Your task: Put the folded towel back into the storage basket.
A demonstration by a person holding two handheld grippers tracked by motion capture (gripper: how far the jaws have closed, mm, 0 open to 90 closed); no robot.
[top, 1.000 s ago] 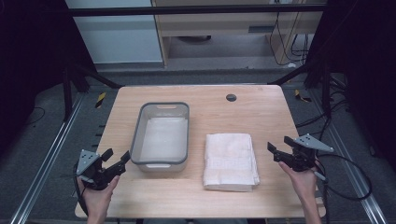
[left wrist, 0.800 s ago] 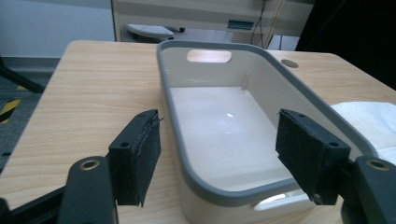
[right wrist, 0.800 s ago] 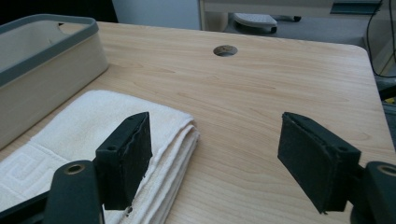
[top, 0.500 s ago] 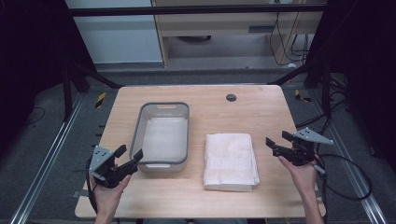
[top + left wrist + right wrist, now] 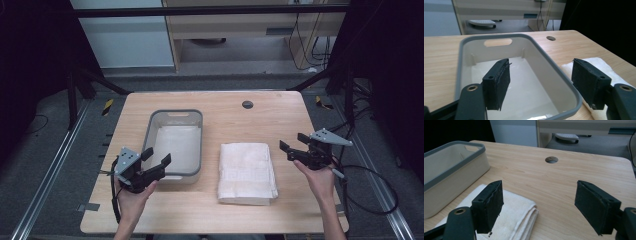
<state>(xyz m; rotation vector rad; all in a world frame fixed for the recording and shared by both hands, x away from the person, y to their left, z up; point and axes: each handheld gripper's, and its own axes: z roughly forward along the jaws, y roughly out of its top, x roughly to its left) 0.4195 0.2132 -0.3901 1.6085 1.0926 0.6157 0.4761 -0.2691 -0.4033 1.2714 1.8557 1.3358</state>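
On the light wooden table (image 5: 220, 105), a grey-rimmed plastic bin (image 5: 176, 145) sits left of centre with a folded white towel (image 5: 246, 172) just beside it at its 3 o'clock; in the high view a narrow strip of bare wood seems to part the two, though the angle makes that hard to be sure of. The bin's floor looks pale and may hold a flat cloth, but the surface is too washed out to tell.

The left gripper (image 5: 156, 162) is held over the bin's near corner, at about 7 o'clock from the bin's middle, its jaws spread wide with nothing between them. In the left gripper view, one pad hangs above the bin's interior and the other above its near right rim, with the towel past it.

The right gripper (image 5: 292, 149) hovers at 3 o'clock from the towel, just off its right edge, jaws likewise parted and empty. In the right gripper view, its left pad stands over the towel's folded corner and its right pad over bare wood.

A round cable hole (image 5: 247, 104) lies at 12 o'clock from the towel, well apart from it.
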